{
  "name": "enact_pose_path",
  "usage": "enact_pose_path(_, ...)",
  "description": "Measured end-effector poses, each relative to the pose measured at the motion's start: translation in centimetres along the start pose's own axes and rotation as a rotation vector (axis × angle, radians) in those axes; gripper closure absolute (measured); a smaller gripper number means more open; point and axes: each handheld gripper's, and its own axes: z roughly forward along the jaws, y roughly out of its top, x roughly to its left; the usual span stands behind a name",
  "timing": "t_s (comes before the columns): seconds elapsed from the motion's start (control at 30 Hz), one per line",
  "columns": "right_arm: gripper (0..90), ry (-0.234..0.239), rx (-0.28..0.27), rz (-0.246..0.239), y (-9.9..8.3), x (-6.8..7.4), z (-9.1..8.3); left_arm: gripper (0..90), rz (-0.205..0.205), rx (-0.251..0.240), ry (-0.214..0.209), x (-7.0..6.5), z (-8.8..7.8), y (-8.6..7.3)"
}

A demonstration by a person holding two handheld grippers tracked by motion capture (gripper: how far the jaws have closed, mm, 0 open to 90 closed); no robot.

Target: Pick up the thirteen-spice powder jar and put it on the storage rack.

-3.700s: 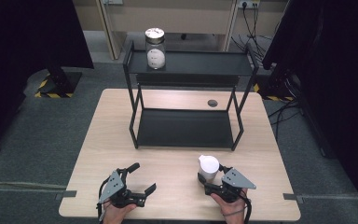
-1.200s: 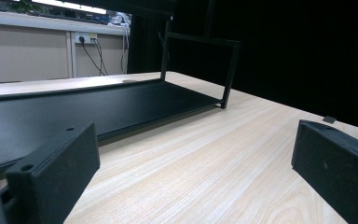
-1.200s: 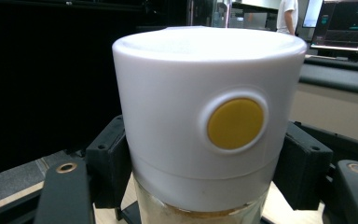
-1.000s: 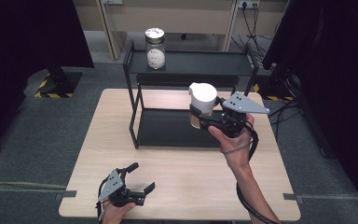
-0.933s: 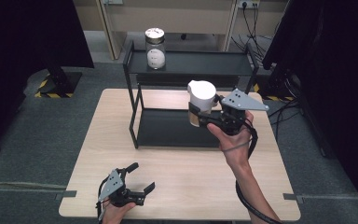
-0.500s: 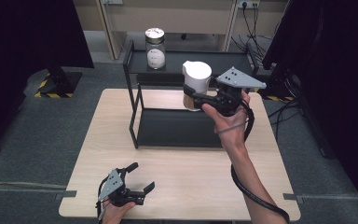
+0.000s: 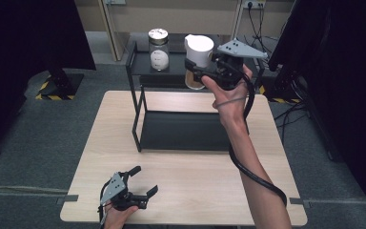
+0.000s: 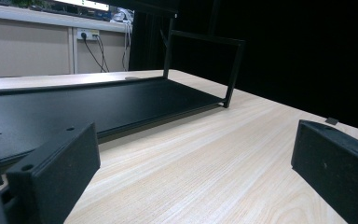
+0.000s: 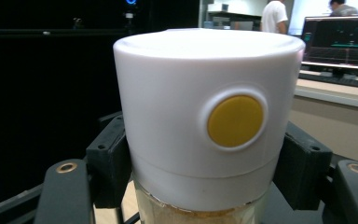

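Across the middle of the high view sits the light wood surface [image 7: 186, 191], with a black two-level rack [image 7: 181, 129] on its far half. Up on the rack's top shelf, upper centre of the frame, a glass jar with a pale lid [image 7: 158, 49] stands upright. Just right of it, the right tool [image 7: 194, 71] is clenched on a white-capped jar [image 7: 198, 61], held upright above the shelf; the cap has a yellow dot [image 9: 235, 121] and the jaws press both sides. Bottom left, the left tool [image 7: 145, 182] rests low on the surface, jaws spread wide, nothing between them.
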Motion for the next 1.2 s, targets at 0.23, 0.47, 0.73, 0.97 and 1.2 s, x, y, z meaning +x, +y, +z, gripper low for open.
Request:
enact_pose_path(0.23,30.8,-0.053,-0.003,0.007,1.3,-0.7,2.1,0.5,-0.002,-0.003,0.004,0.0,0.0,0.0)
enact_pose_path(0.47,30.8,-0.107,0.014,-0.011,2.1,-1.1,4.5,0.5,-0.003,-0.004,0.006,0.0,0.0,0.0)
enact_pose_path(0.73,30.8,-0.142,0.033,0.003,1.9,-1.5,6.7,0.6,-0.001,-0.007,0.009,0.0,-0.1,0.0)
enact_pose_path(0.97,30.8,-0.155,0.044,0.015,1.2,-1.8,7.7,0.6,0.003,-0.003,0.004,-0.1,-0.1,0.0)
enact_pose_path(1.2,30.8,-0.153,0.043,0.029,0.4,-2.2,8.2,0.6,0.000,-0.002,0.005,0.0,-0.1,0.0)
